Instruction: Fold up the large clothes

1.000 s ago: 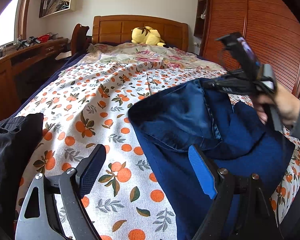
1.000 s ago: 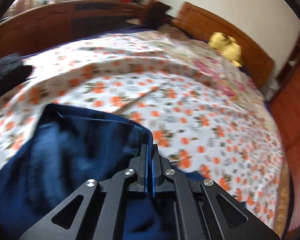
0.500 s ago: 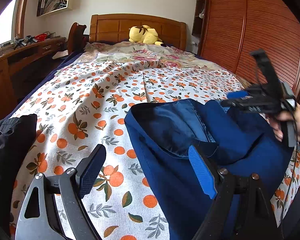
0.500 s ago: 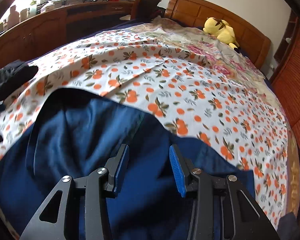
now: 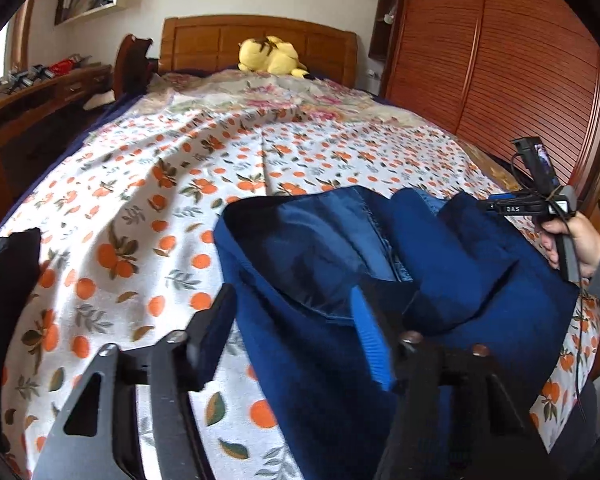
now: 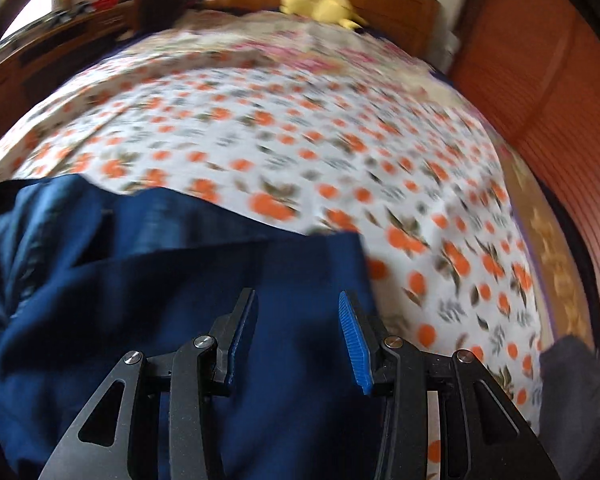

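Observation:
A dark blue garment [image 5: 440,264] lies rumpled on the orange-print bedsheet [image 5: 148,208], its lighter lining showing in a fold. My left gripper [image 5: 296,320] hangs low over the garment's left edge. Its jaws are closing with that edge between them, and the pads stand apart from the cloth. My right gripper [image 6: 296,304] is open just above the garment's [image 6: 180,280] right part, with nothing pinched. In the left wrist view a hand [image 5: 576,244] holds the right gripper [image 5: 488,204] at the garment's far right side.
A black garment [image 5: 4,280] lies at the bed's left edge. A yellow plush toy [image 5: 270,56] sits by the wooden headboard [image 5: 220,40]. A wooden wardrobe [image 5: 500,60] lines the right side, a desk [image 5: 40,92] the left. Dark grey cloth [image 6: 568,392] shows at lower right.
The right gripper let go of the blue garment, opened, and swung right and lower. The lifted cloth dropped onto the bed. The left gripper's jaws narrowed and it edged forward.

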